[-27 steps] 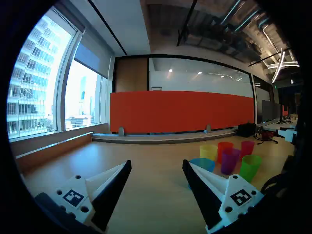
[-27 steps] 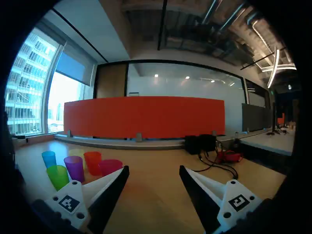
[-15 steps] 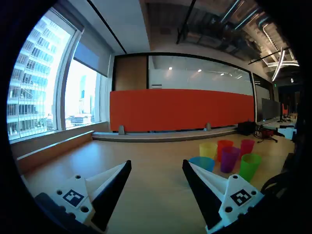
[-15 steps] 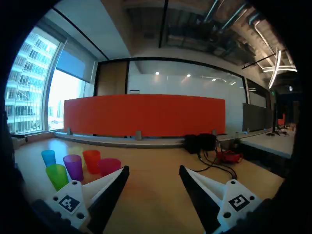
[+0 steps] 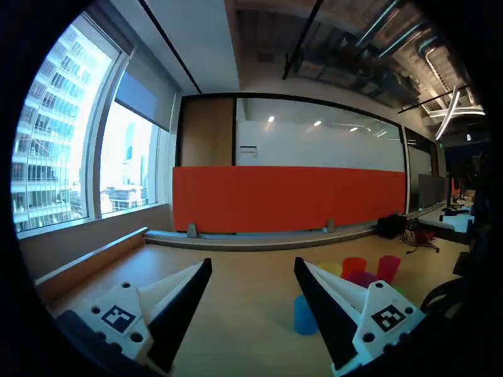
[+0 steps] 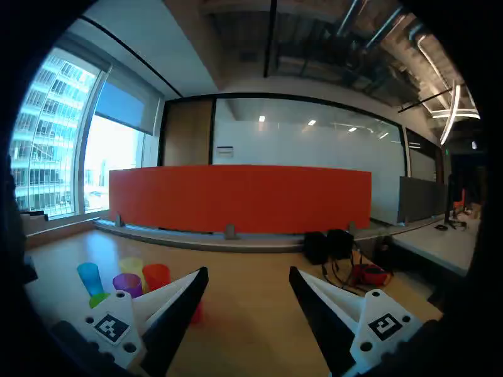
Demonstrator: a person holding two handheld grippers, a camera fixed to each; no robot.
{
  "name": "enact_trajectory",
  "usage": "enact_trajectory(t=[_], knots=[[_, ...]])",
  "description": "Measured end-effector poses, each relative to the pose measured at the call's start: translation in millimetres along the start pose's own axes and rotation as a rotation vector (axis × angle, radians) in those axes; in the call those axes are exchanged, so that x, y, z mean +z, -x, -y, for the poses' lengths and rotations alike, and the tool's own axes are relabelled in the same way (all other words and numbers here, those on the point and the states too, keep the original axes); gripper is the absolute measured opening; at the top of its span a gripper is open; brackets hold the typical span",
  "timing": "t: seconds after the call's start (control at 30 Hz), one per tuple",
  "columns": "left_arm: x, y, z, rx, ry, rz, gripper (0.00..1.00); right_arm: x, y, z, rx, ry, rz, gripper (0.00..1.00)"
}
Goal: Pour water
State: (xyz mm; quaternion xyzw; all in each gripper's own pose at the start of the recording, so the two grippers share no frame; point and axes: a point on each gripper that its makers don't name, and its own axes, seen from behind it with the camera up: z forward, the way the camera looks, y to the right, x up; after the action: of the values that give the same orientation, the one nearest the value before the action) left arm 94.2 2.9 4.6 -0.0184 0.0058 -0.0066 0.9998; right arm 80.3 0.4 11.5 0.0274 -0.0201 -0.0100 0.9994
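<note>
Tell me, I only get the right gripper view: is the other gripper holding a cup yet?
Observer: No. The left gripper is open, with nothing between its fingers.
Operator: Something reddish is hiding behind my right gripper. What is it?
Observer: It looks like the pink cup. The left gripper view shows it standing upright next to the orange cup.
Operator: Which cup is nearest the left gripper?
Observer: The blue cup looks nearest, partly hidden behind one of that gripper's fingers.
</note>
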Motion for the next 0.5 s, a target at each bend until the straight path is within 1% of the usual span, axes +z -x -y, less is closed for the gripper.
enact_trajectory(t=[0.1,0.3,0.5], knots=[[3.1,-21.5,-0.8,0.004,0.011,-0.005,0.97,3.0,-17.4,-1.8,0.001,-0.004,0.003,1.00],[7.6,-60.8,-0.8,0.037,0.022,-0.017,0.97,6.7,-50.2,-1.1,0.003,-0.024,0.005,1.00],[12.1,-92.3,-4.2,0.058,0.038,-0.022,0.97,8.8,-81.5,1.3,0.002,-0.046,0.003,1.00]])
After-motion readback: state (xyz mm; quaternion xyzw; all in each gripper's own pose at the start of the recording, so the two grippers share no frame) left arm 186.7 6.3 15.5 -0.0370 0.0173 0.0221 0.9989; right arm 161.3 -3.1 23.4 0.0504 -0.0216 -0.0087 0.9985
